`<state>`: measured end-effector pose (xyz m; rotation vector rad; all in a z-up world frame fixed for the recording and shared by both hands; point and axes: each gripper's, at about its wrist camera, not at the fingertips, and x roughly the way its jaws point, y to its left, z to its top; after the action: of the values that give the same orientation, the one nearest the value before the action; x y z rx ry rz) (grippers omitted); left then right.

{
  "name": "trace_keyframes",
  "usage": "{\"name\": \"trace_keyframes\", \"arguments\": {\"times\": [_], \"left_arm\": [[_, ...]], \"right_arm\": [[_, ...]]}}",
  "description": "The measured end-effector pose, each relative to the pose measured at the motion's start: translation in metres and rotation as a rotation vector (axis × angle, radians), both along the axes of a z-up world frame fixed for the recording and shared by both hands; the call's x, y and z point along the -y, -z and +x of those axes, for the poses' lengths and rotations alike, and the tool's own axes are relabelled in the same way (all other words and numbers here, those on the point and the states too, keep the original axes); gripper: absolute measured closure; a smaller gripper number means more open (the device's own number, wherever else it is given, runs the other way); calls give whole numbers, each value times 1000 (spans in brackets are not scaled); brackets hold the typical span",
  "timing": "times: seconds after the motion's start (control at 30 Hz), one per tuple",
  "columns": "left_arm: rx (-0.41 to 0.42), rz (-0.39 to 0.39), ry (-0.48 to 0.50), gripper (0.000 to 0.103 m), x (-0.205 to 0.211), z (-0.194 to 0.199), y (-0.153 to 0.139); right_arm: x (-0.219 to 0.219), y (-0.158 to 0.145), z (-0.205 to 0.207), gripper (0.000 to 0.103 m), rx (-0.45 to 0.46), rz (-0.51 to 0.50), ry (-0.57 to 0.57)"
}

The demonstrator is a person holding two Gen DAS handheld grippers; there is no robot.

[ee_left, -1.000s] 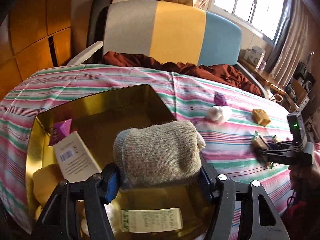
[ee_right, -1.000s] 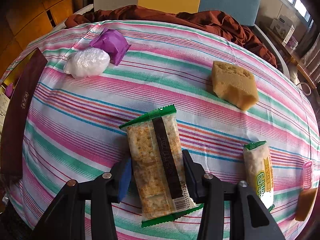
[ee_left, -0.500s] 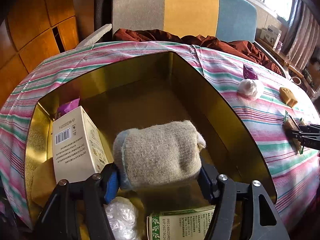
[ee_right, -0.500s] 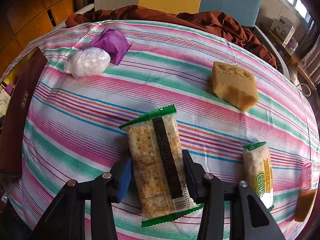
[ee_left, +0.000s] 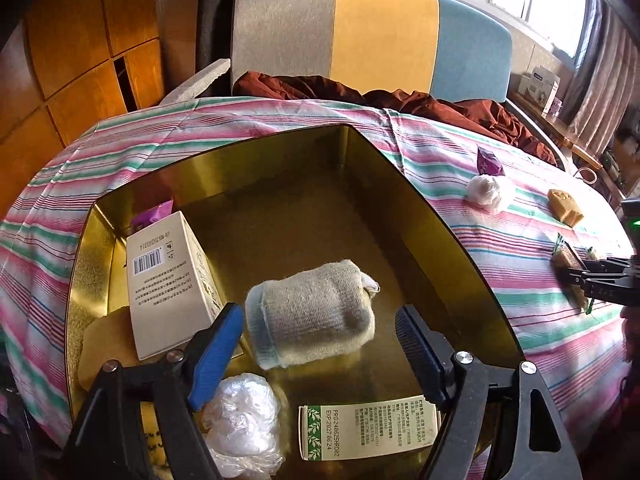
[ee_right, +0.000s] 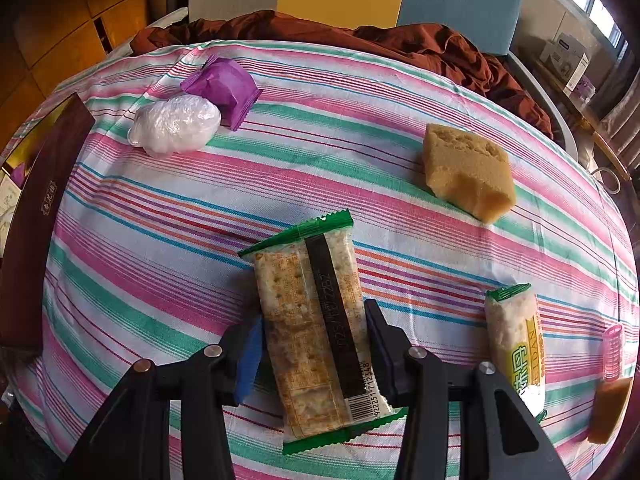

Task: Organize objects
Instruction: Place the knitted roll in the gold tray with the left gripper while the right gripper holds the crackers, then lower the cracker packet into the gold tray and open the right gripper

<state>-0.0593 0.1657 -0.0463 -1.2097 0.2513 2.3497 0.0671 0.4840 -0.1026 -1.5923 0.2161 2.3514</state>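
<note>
A: Sock roll (ee_left: pixel 312 314), grey-beige, lay inside the gold tin (ee_left: pixel 460 236), between the left tool's (ee_left: pixel 320 344) blue pads. Jaws were opening; pads stood clear of the roll on both sides.

B: Other contents of the tin?

A: A cream carton (ee_left: pixel 164 280) with a barcode, leaning at the left wall. A purple wrapper (ee_left: pixel 154 212) behind it, mostly hidden. A yellow sponge (ee_left: pixel 108 344) under the carton's near end. A white plastic-wrapped ball (ee_left: pixel 240 420) at the near edge, partly behind the tool's finger. A flat packet (ee_left: pixel 368 426) with a green leaf border.

B: Any print legible?

A: On the flat packet, "EXP:2027.06.24"; the line above it read roughly "PRO:2406..." and the rest was too small. Carton text was upside down, unreadable.

B: Right side?

A: Right tool (ee_right: pixel 314 346) was clenched on a cracker pack (ee_right: pixel 312 324), green ends, dark centre strip, lying on the striped worktop (ee_right: pixel 140 272). Barcode digits ended "...12348". Nearby lay a sponge block (ee_right: pixel 468 170), a purple sachet (ee_right: pixel 222 86) touching a white wrapped ball (ee_right: pixel 174 124), and a second snack bar (ee_right: pixel 518 340) lettered "DAN", its start cut off. A pink roller (ee_right: pixel 614 350) and a brown item (ee_right: pixel 610 410) sat at the frame edge, indistinct. The tin's maroon outer wall (ee_right: pixel 36 240) carried a small gold emblem, unreadable.
</note>
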Motion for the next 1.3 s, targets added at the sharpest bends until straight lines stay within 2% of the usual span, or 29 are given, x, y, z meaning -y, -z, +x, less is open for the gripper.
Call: {"name": "trace_keyframes", "arguments": {"times": [0.17,0.5,0.77,0.93,1.13,1.3], "left_arm": [[-38,40,-24,24,15,11,-15],[-121,52,-90,24,52,28,-31],[-121,56,-118,24,68,31,-31],[-116,63,-122,24,75,32,-29],[-111,87,-139,24,86,33,-29],[-107,112,-162,24,99,33,-31]], "right_arm": [[-1,0,-2,56,2,21,-6],[0,-1,-2,57,4,30,7],[9,-6,-7,57,-11,-22,10],[42,-33,-18,57,-113,-103,-13],[122,-82,-45,57,-242,-188,-155],[195,-94,-76,57,-251,-188,-290]]}}
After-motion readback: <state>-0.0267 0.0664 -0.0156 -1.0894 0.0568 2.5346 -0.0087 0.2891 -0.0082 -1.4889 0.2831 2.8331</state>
